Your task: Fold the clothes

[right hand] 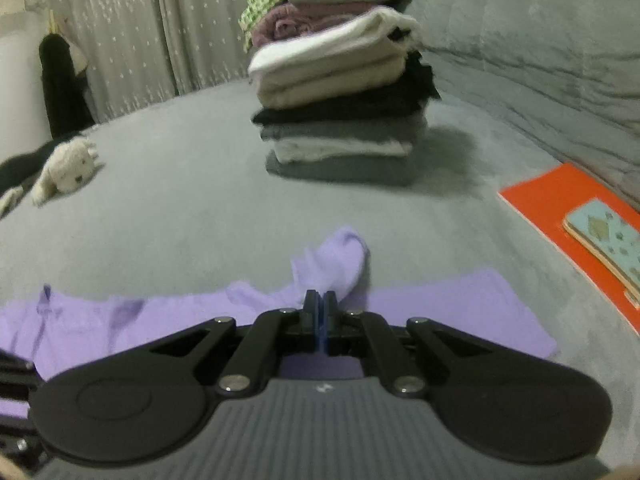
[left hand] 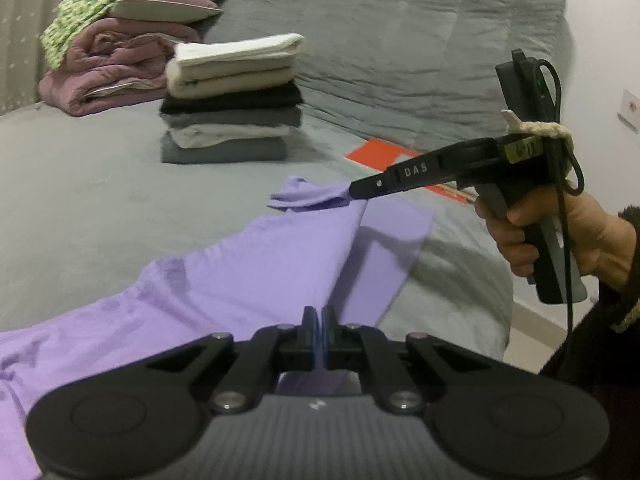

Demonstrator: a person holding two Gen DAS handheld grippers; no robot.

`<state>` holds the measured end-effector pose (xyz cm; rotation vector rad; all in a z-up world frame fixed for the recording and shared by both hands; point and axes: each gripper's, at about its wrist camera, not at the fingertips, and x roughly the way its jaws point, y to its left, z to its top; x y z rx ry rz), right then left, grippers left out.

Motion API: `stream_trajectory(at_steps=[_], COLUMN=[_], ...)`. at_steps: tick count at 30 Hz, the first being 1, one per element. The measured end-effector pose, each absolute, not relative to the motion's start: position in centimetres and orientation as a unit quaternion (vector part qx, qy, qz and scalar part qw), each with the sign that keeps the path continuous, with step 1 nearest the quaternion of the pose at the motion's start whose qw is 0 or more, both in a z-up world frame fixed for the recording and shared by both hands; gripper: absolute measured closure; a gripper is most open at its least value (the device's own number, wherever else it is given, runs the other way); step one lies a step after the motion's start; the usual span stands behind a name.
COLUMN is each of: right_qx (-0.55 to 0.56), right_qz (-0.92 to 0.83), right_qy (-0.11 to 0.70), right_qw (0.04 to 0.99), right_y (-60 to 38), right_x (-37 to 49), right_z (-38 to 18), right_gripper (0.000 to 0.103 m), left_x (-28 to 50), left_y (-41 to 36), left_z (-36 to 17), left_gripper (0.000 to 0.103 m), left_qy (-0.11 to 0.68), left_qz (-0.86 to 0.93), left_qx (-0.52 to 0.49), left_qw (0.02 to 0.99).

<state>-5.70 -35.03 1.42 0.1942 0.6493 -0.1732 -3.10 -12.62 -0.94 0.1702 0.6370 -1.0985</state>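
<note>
Garment: a thin lilac cotton garment (left hand: pixel 248 276) is spread over the grey bedcover (left hand: pixel 100 208) in the lower half of the left wrist view; one edge is lifted off the bed into a taut ridge running from lower centre to the middle of the frame.
Left gripper: the black two-finger left gripper (left hand: pixel 320 316) is seen at lower centre of its own view, its jaws closed on the near edge of the lilac fabric.
Right gripper: the black right gripper (left hand: pixel 354 192), held in a person's hand (left hand: pixel 560 236) at the right of the left wrist view, is clamped on a bunched corner of the same garment; in its own view the jaws are pressed together with the lilac fold standing just past them.
Folded stack: a neat pile of white, cream, black and grey folded clothes (right hand: pixel 340 120) is set on the bedcover at upper centre, well apart from the lilac garment.
Bedding heap: mauve quilts with a green patterned cloth (left hand: pixel 108 52) are piled at upper left, behind the stack.
Right edge: an orange flat board (right hand: pixel 560 208) is laid on the bed, with a pale patterned phone (right hand: pixel 604 236) resting on it.
Left edge: a cream plush toy (right hand: pixel 68 172) is lying on the bedcover.
</note>
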Motion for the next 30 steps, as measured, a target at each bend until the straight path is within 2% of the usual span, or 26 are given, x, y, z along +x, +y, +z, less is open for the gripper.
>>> stream_trajectory(at_steps=[7,9,10,17,19,30], right_qx=[0.090,0.085,0.079,0.038,0.032,0.012], right_qz=[-0.094,-0.094,-0.094,-0.078,-0.068,-0.038], right_qy=[0.377,0.373,0.365,0.315,0.310,0.311], right_qw=[0.917,0.919,0.923,0.945,0.948,0.949], right_y=[-35.3,-35.3,-35.2,-34.1,-33.7,-32.8], right_x=[-5.3,-5.4,-5.4,-4.3,-3.6,0.3], right_z=[-1.1,-1.2,-1.1,-0.3,-0.4,-1.8], right_gripper=[0.100,0.097,0.087,0.080,0.073,0.073], left_x=[-3.6,-3.6,-3.5,-3.4,-3.4,-3.0], left_y=[-14.0,-14.1,-14.1,-14.1,-14.2,-14.2], left_z=[-2.7,-2.9,-2.9,-3.2,-3.3,-3.6], left_gripper=[0.101,0.101,0.101,0.101,0.101,0.100], left_qy=[0.322,0.324,0.324,0.328,0.328,0.332], left_qz=[-0.521,-0.521,-0.521,-0.522,-0.523,-0.526], left_qx=[0.121,0.123,0.122,0.114,0.112,0.098], left_qw=[0.781,0.780,0.780,0.779,0.779,0.777])
